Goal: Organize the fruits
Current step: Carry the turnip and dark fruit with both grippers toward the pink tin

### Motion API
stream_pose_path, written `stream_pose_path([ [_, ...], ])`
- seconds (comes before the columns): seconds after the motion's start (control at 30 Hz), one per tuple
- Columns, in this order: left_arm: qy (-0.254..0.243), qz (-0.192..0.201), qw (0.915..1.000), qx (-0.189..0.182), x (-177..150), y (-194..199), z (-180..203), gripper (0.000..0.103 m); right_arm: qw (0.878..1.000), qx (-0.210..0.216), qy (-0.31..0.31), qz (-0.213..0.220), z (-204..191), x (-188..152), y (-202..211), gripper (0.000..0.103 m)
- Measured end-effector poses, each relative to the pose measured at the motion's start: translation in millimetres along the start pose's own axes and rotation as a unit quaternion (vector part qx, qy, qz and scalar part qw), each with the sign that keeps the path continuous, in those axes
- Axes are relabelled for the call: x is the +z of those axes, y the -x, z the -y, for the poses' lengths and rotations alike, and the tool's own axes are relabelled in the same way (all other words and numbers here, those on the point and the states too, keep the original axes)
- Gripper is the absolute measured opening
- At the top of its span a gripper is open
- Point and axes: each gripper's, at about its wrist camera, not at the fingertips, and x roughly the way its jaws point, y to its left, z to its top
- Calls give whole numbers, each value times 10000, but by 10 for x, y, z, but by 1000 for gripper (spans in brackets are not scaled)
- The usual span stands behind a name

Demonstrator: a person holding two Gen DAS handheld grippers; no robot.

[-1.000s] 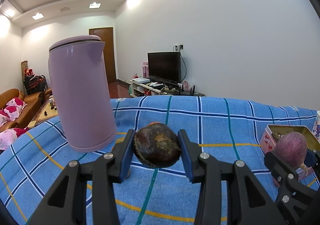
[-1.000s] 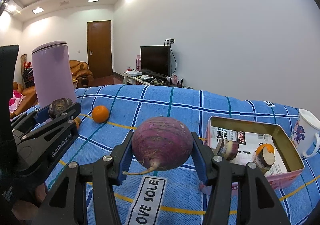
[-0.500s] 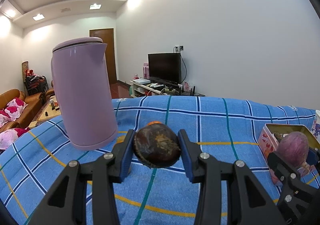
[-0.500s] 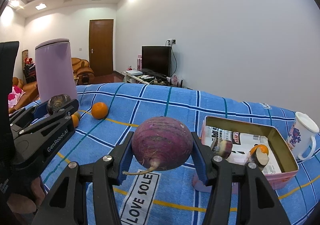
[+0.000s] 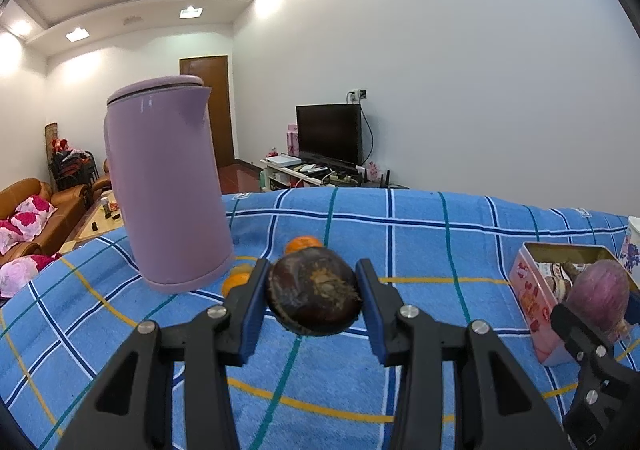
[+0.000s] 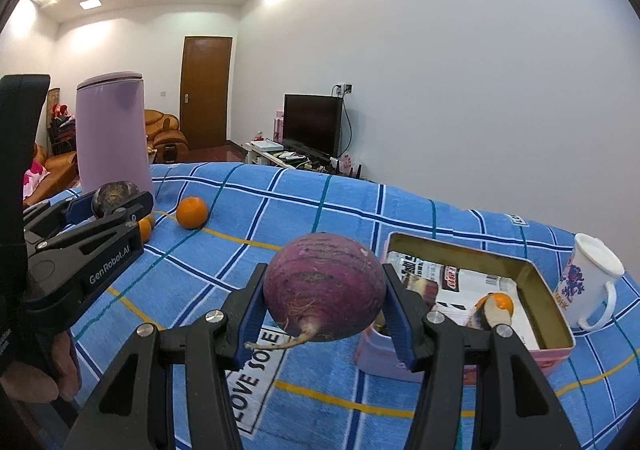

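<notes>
Bare blue cloth over tabletop (image 6: 304, 209) mid-span, purple kettle (image 5: 168, 185) and oranges (image 6: 192, 212) block far left, tin (image 6: 556, 314) and mug (image 6: 588, 286) crowd right, tin interior seemingly part-filled.

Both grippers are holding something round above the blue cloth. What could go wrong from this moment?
1. The right gripper clamps the purple turnip only at its curved sides; it might slip and roll off.
2. The pink tin already holds pieces along its near side, so the turnip may land on them or catch the rim.
3. The left gripper holds a dark round fruit close to the purple kettle; a careless swing could knock it.
</notes>
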Motion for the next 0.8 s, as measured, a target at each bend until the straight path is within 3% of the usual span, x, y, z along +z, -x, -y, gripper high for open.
stream_pose_path([
  [0.8,-480,-231,9975,-463,-86,177,643,45,9998,-145,-94,-70,555,-112,198,56],
])
